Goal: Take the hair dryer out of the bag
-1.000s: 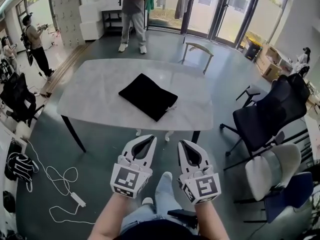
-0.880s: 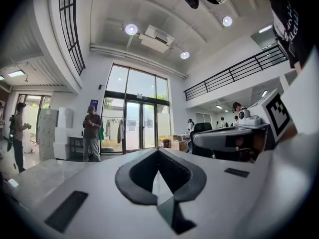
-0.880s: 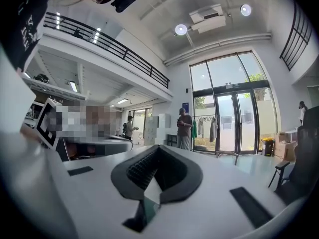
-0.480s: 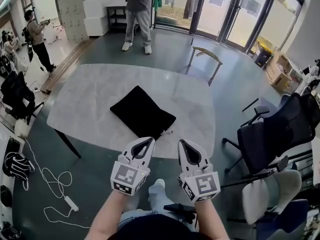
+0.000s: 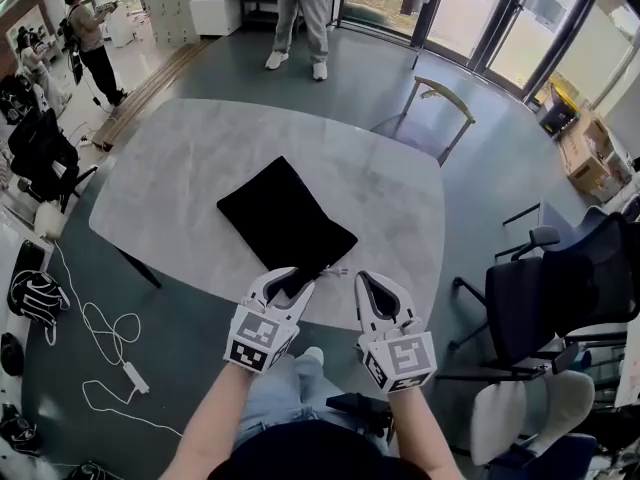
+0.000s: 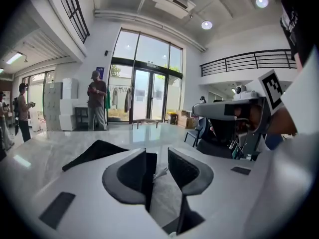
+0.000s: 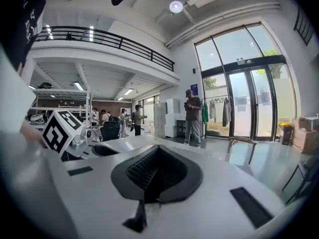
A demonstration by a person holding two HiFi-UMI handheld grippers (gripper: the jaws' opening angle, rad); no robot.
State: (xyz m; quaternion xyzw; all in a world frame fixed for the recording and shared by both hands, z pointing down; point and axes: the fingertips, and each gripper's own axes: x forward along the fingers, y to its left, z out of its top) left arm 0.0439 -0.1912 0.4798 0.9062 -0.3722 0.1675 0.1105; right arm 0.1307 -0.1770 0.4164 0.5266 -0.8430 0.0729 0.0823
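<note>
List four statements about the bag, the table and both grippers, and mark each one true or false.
1. The black bag lies flat on the table. True.
2. The left gripper is clamped on the bag. False: its jaws are apart and opening, with nothing gripped between them; the bag's near edge lies just ahead.
3. The right gripper has its jaws together with nothing between them. True.
4. The hair dryer lies out on the table beside the bag. False: no hair dryer is in view.
</note>
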